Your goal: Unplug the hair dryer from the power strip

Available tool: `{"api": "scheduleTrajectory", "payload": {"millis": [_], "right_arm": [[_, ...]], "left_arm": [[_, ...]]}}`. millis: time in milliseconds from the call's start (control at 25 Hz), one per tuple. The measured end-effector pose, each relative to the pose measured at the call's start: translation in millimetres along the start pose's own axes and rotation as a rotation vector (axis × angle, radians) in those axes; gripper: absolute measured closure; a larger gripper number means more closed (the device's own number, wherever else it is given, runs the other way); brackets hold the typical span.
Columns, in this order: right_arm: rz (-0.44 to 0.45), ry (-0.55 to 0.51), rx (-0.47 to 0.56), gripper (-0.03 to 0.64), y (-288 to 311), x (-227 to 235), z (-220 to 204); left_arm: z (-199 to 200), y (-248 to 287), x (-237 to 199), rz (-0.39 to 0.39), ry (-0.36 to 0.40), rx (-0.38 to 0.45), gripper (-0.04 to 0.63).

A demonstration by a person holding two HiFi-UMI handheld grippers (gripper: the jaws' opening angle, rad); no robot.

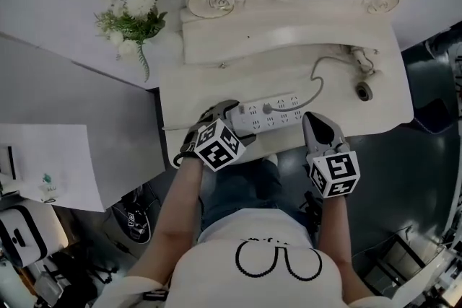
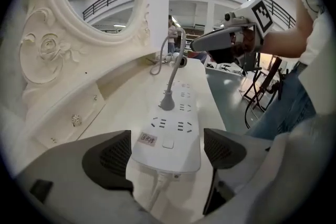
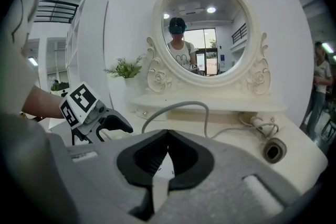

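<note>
- I see the left gripper with its jaws spread wide around the near end of the strip. A gap shows at the right pad, so nothing is gripped (the left pad sits very close; I cannot confirm contact).
- The right gripper has its jaws closed together and empty. It hovers at the front edge of the table, just beside the strip's other end.
- The strip lies flat along the table's front, below the mirror.
- The grey plug is seated in a socket mid-strip.
- Its cord runs to the dryer, which lies at the table's right side, apart from both grippers.
</note>
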State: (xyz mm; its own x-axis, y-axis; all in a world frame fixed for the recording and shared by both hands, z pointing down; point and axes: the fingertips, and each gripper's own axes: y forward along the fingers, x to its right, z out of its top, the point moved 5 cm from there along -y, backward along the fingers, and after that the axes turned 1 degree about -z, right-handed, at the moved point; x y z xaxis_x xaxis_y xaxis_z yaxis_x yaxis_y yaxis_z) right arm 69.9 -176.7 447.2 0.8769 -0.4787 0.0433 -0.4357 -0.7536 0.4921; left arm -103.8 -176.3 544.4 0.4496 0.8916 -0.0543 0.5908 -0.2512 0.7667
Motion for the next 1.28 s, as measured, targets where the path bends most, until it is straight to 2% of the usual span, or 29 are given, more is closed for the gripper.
{"api": "scheduleTrajectory", "payload": {"millis": [240, 560, 600, 720, 800, 880, 1000, 1200, 1240, 1280], "right_arm": [[-0.033, 0.023, -0.029, 0.616, 1.4, -2.4, -4.5], [0.005, 0.060, -0.055, 0.602, 19.3, -24.4, -9.6], [0.028, 0.065, -0.066, 0.548, 22.4, -29.0, -11.8], [0.098, 0.069, -0.104, 0.503, 34.2, -43.3, -19.1], [0.142, 0.042, -0.134, 0.458, 45.0, -51.9, -24.9], [0.161, 0.006, -0.150, 0.446, 56.6, -55.6, -29.1], [0.129, -0.022, -0.148, 0.446, 72.3, -53.4, -33.1], [0.106, -0.013, -0.116, 0.451, 88.6, -58.4, -32.3], [0.095, -0.002, -0.108, 0.472, 90.6, -58.4, -32.0], [0.081, 0.013, -0.097, 0.568, 91.8, -57.3, -32.2]], "left_arm": [[-2.9, 14.4, -0.8, -0.067, 0.107, -0.065, 0.161], [-3.6, 17.2, -1.1, -0.080, 0.134, -0.052, 0.170], [-3.8, 16.9, -1.0, -0.081, 0.132, -0.042, 0.170], [-4.4, 16.6, -1.1, -0.081, 0.125, -0.018, 0.170], [-4.5, 16.4, -1.1, -0.083, 0.123, -0.010, 0.170], [-4.3, 16.0, -1.0, -0.083, 0.123, -0.001, 0.170], [-5.0, 15.5, -1.9, -0.080, 0.125, 0.005, 0.170], [-6.1, 15.2, -2.1, -0.075, 0.117, 0.025, 0.170], [-6.1, 15.1, -2.3, -0.076, 0.116, 0.027, 0.170], [-6.0, 15.1, -2.4, -0.077, 0.116, 0.029, 0.170]]}}
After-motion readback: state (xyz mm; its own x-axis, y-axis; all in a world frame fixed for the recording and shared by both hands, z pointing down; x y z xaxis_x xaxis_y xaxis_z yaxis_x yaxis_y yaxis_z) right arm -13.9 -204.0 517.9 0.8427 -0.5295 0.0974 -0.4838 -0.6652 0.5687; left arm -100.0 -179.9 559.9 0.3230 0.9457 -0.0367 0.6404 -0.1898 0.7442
